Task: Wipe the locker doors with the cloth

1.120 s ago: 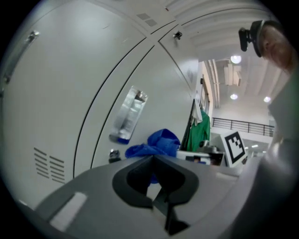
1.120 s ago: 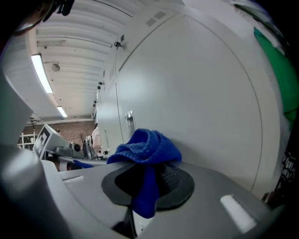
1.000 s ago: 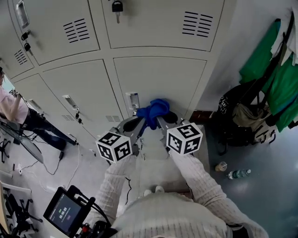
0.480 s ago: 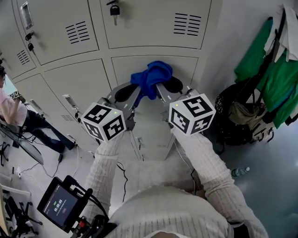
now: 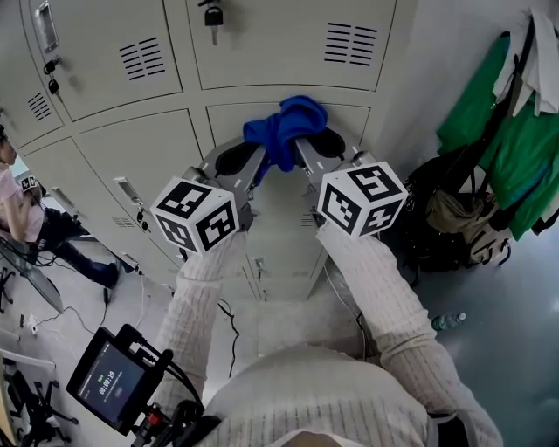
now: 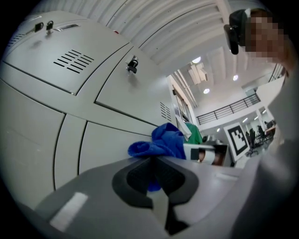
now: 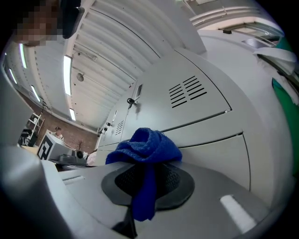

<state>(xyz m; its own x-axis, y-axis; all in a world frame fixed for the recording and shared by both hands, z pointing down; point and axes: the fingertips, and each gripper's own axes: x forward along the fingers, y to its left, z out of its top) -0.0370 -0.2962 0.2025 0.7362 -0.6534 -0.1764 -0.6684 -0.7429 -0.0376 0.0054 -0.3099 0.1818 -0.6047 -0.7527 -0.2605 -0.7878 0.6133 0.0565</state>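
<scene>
A bunched blue cloth (image 5: 284, 129) is pressed against the grey locker door (image 5: 279, 231), near that door's top seam. Both grippers hold it. My left gripper (image 5: 262, 159) is shut on the cloth's left side. In the left gripper view the blue cloth (image 6: 161, 142) bulges above the left gripper (image 6: 153, 161), with a bit of blue caught between the pads. My right gripper (image 5: 302, 150) is shut on the right side. In the right gripper view the cloth (image 7: 145, 145) sits on top of the right gripper (image 7: 147, 170), and a strip hangs down between the pads.
A padlock (image 5: 212, 15) hangs on the door above. Green clothes (image 5: 515, 122) and a black bag (image 5: 450, 214) hang at the right, with a bottle (image 5: 445, 321) on the floor. A person (image 5: 17, 196) is at the far left. A screen device (image 5: 109, 384) sits low left.
Both grippers have carried the cloth up the locker door, from beside the latch low down to the door's top edge. Over the last half second the rise was small.
</scene>
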